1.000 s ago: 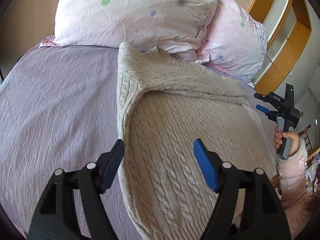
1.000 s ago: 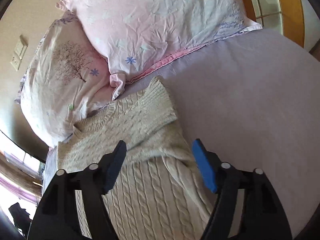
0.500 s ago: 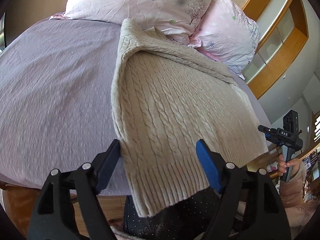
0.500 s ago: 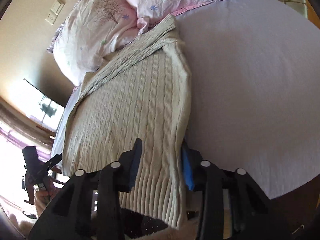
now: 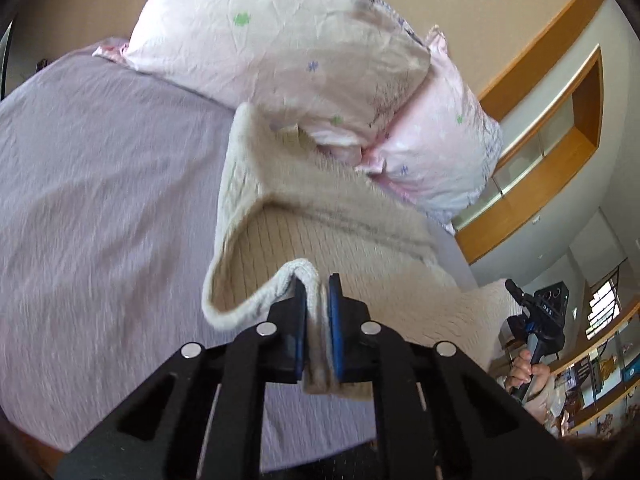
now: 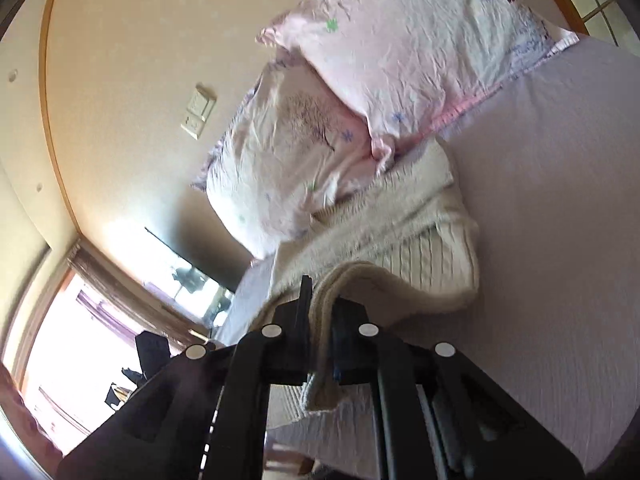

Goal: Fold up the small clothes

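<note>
A cream cable-knit sweater (image 5: 344, 216) lies on the lilac bedsheet (image 5: 100, 184), its far end against the pillows. My left gripper (image 5: 317, 292) is shut on the sweater's near hem at its left corner and holds it lifted above the bed. My right gripper (image 6: 320, 304) is shut on the hem at the sweater's (image 6: 404, 232) right corner, also lifted. The raised hem curls over the sweater's body. The right gripper also shows in the left wrist view (image 5: 536, 320), held by a hand.
Two pink floral pillows (image 5: 304, 48) (image 6: 404, 40) lean against the wall at the head of the bed. A wooden shelf unit (image 5: 560, 120) stands to the right. A bright window (image 6: 80, 320) and a wall switch (image 6: 198, 112) are on the left side.
Both grippers have closed on the sweater's near hem and lifted it up and forward toward the pillows; one second ago both were open over the flat sweater.
</note>
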`<state>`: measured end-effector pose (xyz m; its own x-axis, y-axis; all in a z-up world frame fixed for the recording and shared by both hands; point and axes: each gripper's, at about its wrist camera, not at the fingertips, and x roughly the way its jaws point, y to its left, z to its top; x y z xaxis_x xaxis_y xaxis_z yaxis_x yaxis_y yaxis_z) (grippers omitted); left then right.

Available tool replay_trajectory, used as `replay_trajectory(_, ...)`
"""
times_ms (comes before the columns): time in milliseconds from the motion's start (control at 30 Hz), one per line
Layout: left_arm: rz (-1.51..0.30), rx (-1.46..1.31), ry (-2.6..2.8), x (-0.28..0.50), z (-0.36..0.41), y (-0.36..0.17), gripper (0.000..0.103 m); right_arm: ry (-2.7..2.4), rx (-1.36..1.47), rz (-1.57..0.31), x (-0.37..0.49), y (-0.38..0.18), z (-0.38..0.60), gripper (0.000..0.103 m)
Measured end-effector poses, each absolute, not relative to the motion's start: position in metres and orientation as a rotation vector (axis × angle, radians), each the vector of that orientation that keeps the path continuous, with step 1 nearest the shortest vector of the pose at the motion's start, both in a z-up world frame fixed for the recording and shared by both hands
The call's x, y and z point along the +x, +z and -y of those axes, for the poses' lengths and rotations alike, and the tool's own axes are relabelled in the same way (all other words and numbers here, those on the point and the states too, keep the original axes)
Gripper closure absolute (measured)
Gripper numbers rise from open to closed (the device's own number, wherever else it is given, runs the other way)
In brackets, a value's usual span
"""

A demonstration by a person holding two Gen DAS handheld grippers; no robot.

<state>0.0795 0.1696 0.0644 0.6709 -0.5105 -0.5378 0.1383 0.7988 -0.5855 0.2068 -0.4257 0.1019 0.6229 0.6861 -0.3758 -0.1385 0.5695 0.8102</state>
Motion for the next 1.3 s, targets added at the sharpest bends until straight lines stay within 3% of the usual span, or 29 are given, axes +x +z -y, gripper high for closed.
replay_trajectory(133,-0.734,-0.565,-0.269,0.180,-0.179,0.080,0.095,0.447,0.910,-0.717,0.299,0.100,0.431,0.095)
replay_trajectory(300,-0.822,-0.521,-0.090,0.301,-0.173,0.058,0.095,0.216,0.935,-0.830,0.414,0.043,0.420,0.095)
replay_trajectory(467,-0.912,-0.577,-0.055,0.344,-0.174,0.023,0.094,0.063,0.886,-0.970,0.454,0.006,0.406,0.091)
replay_trajectory(567,-0.897,-0.633,-0.094,0.343,-0.185,0.024,0.091,0.091,0.964,-0.945,0.461,0.011,0.417,0.051)
replay_trajectory(600,-0.885,-0.660,-0.108,0.341,-0.190,0.025,0.088,0.109,1.003,-0.904,0.462,0.014,0.422,0.024)
replay_trajectory(633,-0.866,-0.670,-0.089,0.337,-0.195,0.029,0.072,0.080,1.017,-0.851,0.458,0.021,0.428,0.007)
replay_trajectory(667,-0.832,-0.664,-0.054,0.331,-0.200,0.035,0.057,0.051,1.023,-0.792,0.453,0.028,0.434,0.006)
replay_trajectory(700,-0.778,-0.658,-0.031,0.323,-0.206,0.044,0.034,0.060,1.032,-0.738,0.448,0.034,0.439,0.006)
replay_trajectory(733,-0.734,-0.651,-0.033,0.316,-0.211,0.051,0.031,0.107,1.036,-0.705,0.445,0.039,0.441,0.006)
replay_trajectory(867,-0.808,-0.605,-0.147,0.303,-0.209,0.057,0.030,0.191,0.885,-0.804,0.434,0.046,0.418,0.006)
replay_trajectory(1167,-1.018,-0.587,-0.300,0.299,-0.161,0.011,0.030,0.401,0.636,-0.953,0.405,0.040,0.343,0.006)
replay_trajectory(1300,-1.002,-0.565,-0.296,0.300,-0.145,0.011,0.022,0.388,0.512,-1.056,0.403,0.027,0.323,0.005)
